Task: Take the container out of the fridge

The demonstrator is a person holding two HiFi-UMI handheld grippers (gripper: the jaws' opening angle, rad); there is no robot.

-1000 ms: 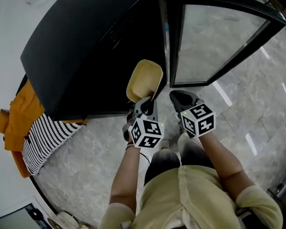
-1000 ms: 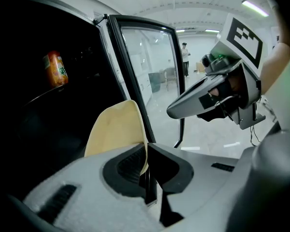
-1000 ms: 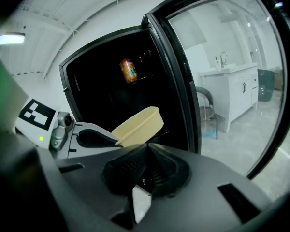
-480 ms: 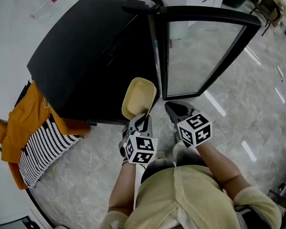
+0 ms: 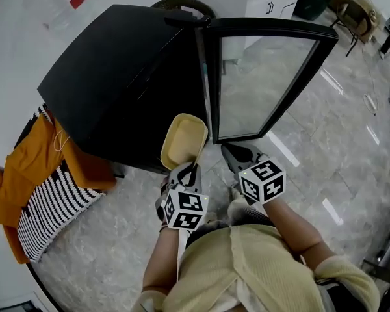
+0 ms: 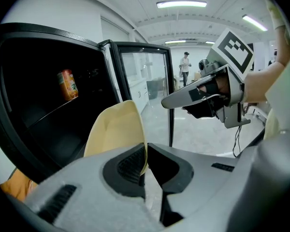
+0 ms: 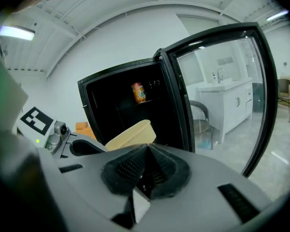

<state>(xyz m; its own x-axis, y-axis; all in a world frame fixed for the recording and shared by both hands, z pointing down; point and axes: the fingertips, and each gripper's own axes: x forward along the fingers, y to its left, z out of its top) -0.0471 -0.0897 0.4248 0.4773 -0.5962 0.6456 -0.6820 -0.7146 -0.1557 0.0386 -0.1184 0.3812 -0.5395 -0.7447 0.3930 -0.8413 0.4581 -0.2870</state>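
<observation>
A pale yellow container (image 5: 182, 140) hangs tilted in front of the open black fridge (image 5: 123, 83), outside its opening. My left gripper (image 5: 189, 168) is shut on the container's near rim. The left gripper view shows the rim pinched between the pads, at the gripper (image 6: 145, 170), and the container (image 6: 117, 129) rising up and to the left. My right gripper (image 5: 230, 150) is beside it on the right, shut with nothing between its jaws, also clear in the right gripper view (image 7: 146, 172). An orange can (image 6: 67, 84) stands on a shelf inside the fridge.
The glass fridge door (image 5: 260, 83) stands open to the right of both grippers. Orange cloth (image 5: 26, 168) and striped cloth (image 5: 49, 210) lie left of the fridge. White cabinets (image 5: 273, 2) stand behind. A person (image 6: 185, 64) stands far off.
Both grippers have risen and drawn a little back from the fridge, the left one carrying the container with it. The jaws look the same.
</observation>
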